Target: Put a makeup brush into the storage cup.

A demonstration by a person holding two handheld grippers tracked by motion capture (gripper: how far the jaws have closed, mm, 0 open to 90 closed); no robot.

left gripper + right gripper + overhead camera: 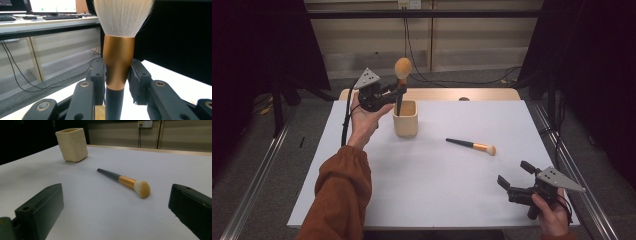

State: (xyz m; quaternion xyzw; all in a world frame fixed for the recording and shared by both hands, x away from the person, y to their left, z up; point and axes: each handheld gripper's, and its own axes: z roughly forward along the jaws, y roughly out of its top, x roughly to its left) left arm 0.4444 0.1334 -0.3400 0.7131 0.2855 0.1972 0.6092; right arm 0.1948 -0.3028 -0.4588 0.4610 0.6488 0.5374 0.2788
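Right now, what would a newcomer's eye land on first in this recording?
The left claw clamps a big fluffy makeup brush with a copper ferrule upright above the cream square cup at the table's far left. A smaller black-handled brush lies mid-table; the open right claw waits near right.

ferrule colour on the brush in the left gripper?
Copper-orange ferrule, above a black handle; clearest in the left gripper view.

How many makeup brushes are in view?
2. One brush is upright in the left gripper above the cream cup; the other brush lies on the table.
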